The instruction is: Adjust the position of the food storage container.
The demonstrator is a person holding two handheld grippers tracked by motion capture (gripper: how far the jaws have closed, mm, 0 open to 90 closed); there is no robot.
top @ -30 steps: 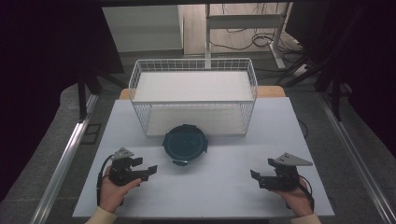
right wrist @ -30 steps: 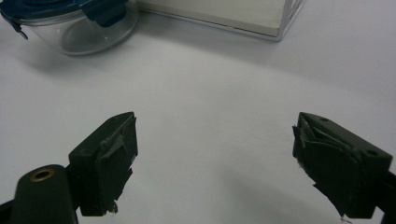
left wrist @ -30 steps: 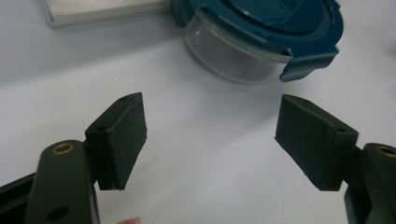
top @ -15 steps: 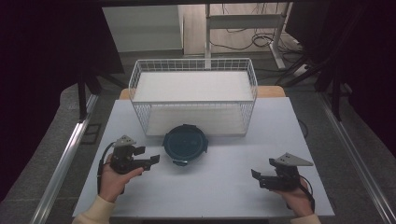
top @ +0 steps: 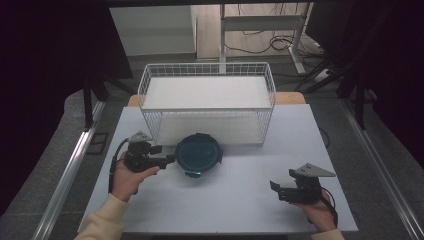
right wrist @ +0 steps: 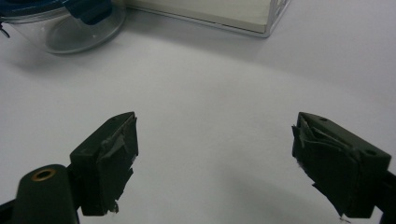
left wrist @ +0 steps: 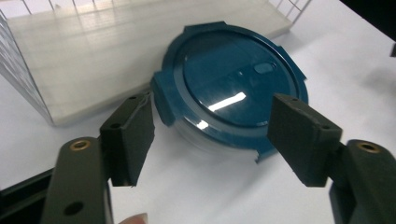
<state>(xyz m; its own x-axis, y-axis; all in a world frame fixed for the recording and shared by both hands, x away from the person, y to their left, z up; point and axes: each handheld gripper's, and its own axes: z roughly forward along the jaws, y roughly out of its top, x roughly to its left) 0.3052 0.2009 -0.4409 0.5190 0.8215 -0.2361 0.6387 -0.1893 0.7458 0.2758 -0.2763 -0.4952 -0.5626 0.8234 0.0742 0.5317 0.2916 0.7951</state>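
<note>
The left gripper (top: 169, 159) has come forward across the table from the near-left edge toward the round container (top: 198, 154) with the dark blue lid, and its jaws have just been closing a little — they stand apart, tips short of the lid's nearest clip, nothing between the pads. From the left gripper view the container (left wrist: 231, 91) lies just ahead of the open jaws, so the reach looks nearly done and a grasp on the rim or clip seems the step in hand. The right gripper (top: 276, 189) has kept its place at the near-right of the table, released and holding nothing, well apart from the container (right wrist: 60, 23). The container sits on the white table (top: 250, 210), just in front of the white wire basket (top: 207, 107) — touching or not, I cannot tell. Beyond the table the room is dark, with a grey floor, cables and a desk frame at the back.
</note>
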